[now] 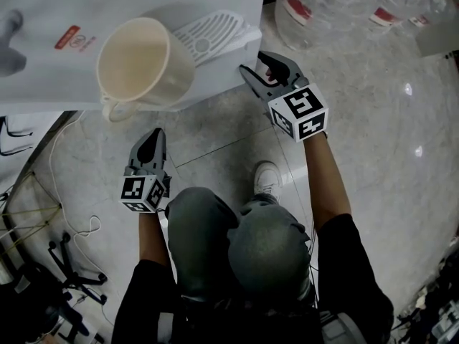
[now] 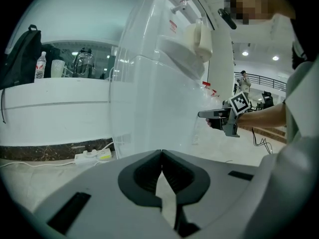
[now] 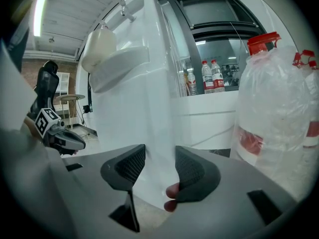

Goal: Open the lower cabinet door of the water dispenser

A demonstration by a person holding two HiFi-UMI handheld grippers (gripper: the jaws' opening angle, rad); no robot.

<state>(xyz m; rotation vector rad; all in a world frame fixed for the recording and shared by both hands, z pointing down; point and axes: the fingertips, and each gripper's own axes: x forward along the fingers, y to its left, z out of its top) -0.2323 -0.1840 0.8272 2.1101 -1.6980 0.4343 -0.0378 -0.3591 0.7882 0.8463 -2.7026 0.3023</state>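
Cabinet door [image 3: 149,128] of the water dispenser [image 1: 43,70] is seen as the white lower panel beneath the drip tray [image 1: 215,31], and it looks closed.

At the far left of the head view, a thin white cable [image 1: 57,170] is trailed over the tiled floor [image 1: 215,135]. Just right of it, the left gripper [image 1: 154,138] is held low, near the foot of the dispenser and clear of it. Its jaws are pressed together with nothing between them, and the dispenser's lower body [image 2: 149,113] is seen ahead of them in the left gripper view.

Above, a cream cup [image 1: 140,63] is set on the drip tray.

Further right, the right gripper [image 1: 259,67] is held at the dispenser's right front corner. Its jaws are spread apart, and in the right gripper view the door's vertical edge is framed between them [image 3: 159,156]. Whether either jaw is touching the panel cannot be told.

At the far right, large water bottles [image 1: 323,6] are stood on the floor beside the dispenser.
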